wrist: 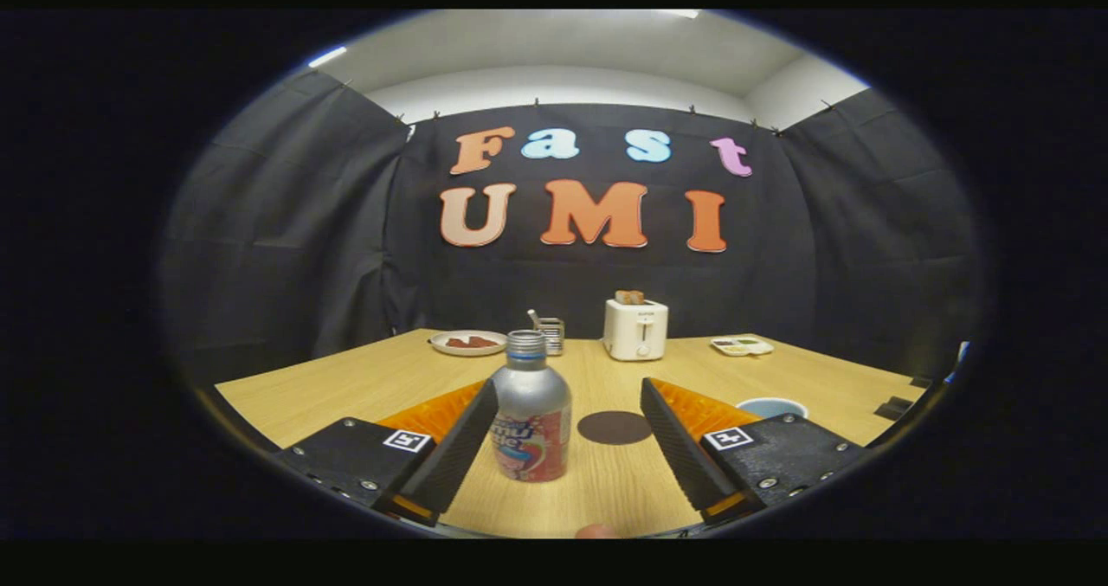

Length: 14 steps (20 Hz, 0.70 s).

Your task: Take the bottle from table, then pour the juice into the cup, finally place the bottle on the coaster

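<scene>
Gripper: lower part of the frame, its two black fingers spread wide apart, orange panels along their outer backs, nothing clamped.

Bottle: silver, with a printed label and a cap on top, upright on the wooden table. It stands between the fingers, close against the left one; whether it touches that finger cannot be told. A clear gap lies between it and the right finger.

Coaster: dark round disc, flat on the table just right of the bottle, in the gap between the fingers, nothing on it.

Cup: blue rim showing at lower right, partly hidden behind the right finger.

Toaster: white, centre of the frame at the far side of the table, with a slice of toast sticking up from the top.

Plate: left of centre at the far edge, holding something reddish, too small to tell.

Metal holder: directly behind the bottle's cap, a thin stick leaning out of it.

Small tray: right of the toaster, light-coloured, contents unclear.

Fingertip: a person's, at the very bottom centre.
</scene>
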Available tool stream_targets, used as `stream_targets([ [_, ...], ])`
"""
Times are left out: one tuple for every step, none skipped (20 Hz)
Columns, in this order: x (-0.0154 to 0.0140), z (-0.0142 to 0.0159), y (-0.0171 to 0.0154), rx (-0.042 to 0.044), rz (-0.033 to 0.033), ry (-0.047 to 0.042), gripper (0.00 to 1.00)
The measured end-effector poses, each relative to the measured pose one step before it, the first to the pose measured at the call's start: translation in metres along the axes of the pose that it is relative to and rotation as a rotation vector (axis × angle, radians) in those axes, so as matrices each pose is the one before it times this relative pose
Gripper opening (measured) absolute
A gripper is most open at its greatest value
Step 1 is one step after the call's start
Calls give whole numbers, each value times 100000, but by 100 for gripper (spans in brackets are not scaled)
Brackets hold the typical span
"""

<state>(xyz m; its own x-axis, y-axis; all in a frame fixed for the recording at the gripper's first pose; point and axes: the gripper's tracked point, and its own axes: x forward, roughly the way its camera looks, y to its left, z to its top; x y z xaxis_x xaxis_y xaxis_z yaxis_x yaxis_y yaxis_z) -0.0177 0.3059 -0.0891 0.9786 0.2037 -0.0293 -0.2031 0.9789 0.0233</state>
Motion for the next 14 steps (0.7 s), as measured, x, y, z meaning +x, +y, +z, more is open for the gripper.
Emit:
stream_targets([
  [206, -255, 578, 2669, 2160, 71, 98],
  [385, -143, 392, 2224, 1144, -346, 98],
  [615, -462, -136, 1605, -577, 844, 98],
  [502, -384, -284, 155, -1534, 490, 98],
  [586, -189, -74, -1081, -1486, 369, 99],
  [398, -247, -129, -1847, -1132, 770, 98],
  [399, -381, 62, -1730, -1025, 746, 99],
  [144, -274, 163, -892, 106, 476, 99],
  [472, -211, 426, -345, 621, 462, 99],
  [497, -365, 179, -391, -386, 1387, 99],
  [474, -380, 159, -585, -328, 888, 98],
  [208, -104, 112, -633, -498, 646, 99],
  [287, -220, 29, -557, -366, 817, 99],
  [351, -214, -30, 103, -526, 624, 99],
])
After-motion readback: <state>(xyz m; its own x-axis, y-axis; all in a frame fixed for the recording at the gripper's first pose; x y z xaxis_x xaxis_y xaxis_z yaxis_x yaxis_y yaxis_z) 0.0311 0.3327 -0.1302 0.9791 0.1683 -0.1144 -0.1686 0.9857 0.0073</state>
